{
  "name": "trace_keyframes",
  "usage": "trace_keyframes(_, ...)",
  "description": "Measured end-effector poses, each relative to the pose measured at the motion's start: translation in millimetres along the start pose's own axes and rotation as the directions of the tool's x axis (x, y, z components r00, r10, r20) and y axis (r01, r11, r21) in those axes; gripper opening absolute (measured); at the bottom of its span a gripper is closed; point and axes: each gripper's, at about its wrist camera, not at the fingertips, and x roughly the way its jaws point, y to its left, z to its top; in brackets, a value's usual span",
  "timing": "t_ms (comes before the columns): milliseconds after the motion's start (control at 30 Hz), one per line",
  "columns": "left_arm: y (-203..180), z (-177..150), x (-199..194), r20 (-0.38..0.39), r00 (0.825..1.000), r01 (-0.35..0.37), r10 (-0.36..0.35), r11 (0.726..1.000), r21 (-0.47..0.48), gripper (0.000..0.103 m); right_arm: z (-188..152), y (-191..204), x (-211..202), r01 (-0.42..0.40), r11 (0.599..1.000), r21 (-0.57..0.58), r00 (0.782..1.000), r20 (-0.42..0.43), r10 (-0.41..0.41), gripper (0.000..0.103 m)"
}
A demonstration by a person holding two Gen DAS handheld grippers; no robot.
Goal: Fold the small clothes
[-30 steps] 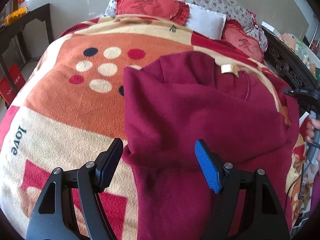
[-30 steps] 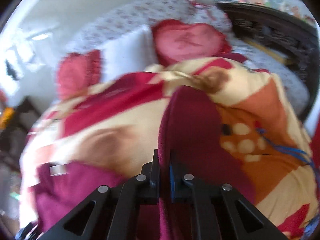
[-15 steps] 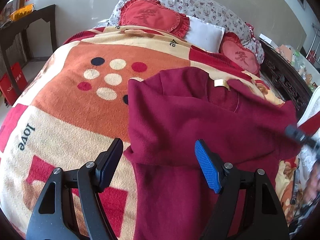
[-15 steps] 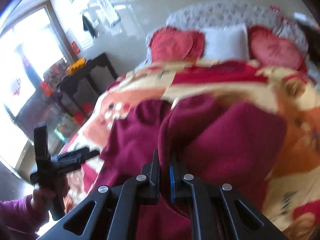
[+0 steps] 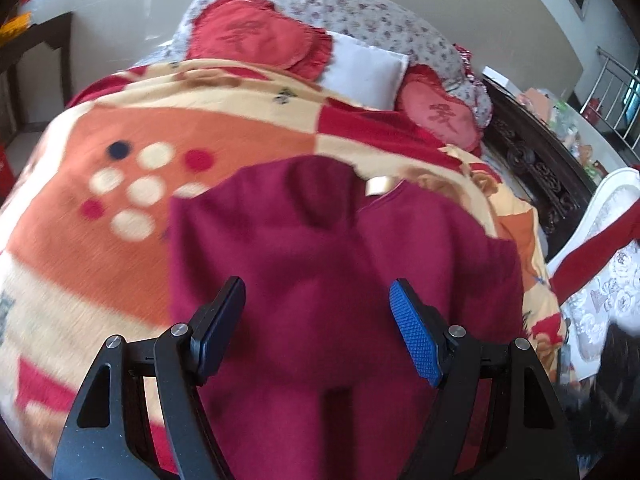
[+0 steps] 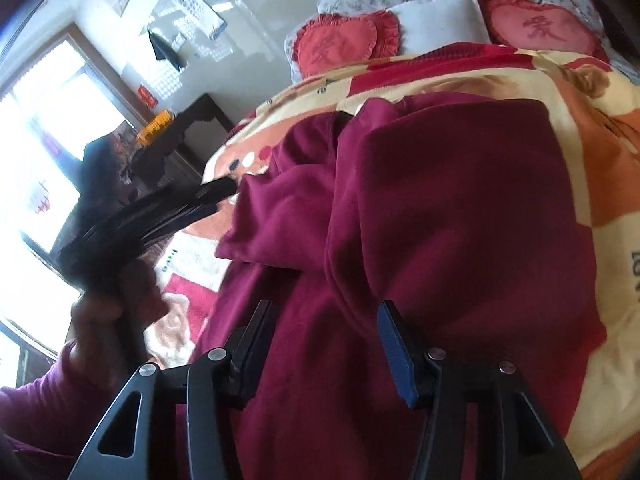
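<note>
A dark red fleece garment [image 5: 320,248] lies on a patterned blanket [image 5: 100,184] on a bed, with both side parts folded in over the middle. Its neck label [image 5: 378,186] shows at the far end. My left gripper [image 5: 316,320] is open and empty, just above the garment's near part. My right gripper [image 6: 320,344] is open and empty over the garment [image 6: 440,220], close to the folded right flap. The left gripper shows blurred in the right wrist view [image 6: 160,216], held in a hand at the garment's left side.
Red heart cushions [image 5: 256,40] and a white pillow [image 5: 364,68] lie at the head of the bed. A dark carved bed frame [image 5: 536,168] runs along the right. A dark side table [image 6: 176,148] stands left of the bed by a window.
My right gripper carried the right side of the garment over the middle, then opened and let it go. My left gripper stayed open and shifted right over the garment.
</note>
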Motion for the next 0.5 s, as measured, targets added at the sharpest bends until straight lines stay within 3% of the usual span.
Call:
trace_keyframes(333,-33,41,99,-0.119,0.989,0.08,-0.088,0.994,-0.075,0.074,-10,-5,-18,-0.001,1.0,-0.003,0.999,0.033,0.001,0.052)
trace_keyframes(400,-37,41,111,-0.143,0.986,0.075,-0.087,0.994,-0.084,0.064,-9,-10,-19,-0.003,1.0,0.013,0.999,0.045,0.002,0.052)
trace_keyframes(467,-41,42,114,-0.138,0.988,0.063,-0.071,0.996,-0.065,0.047,-9,-16,-23,-0.005,1.0,0.03,0.998,0.056,0.004,0.052)
trace_keyframes(500,-44,43,113,-0.13,0.988,0.072,-0.078,0.996,-0.05,0.026,-9,-18,-24,-0.003,0.999,0.037,0.998,0.059,0.001,0.052)
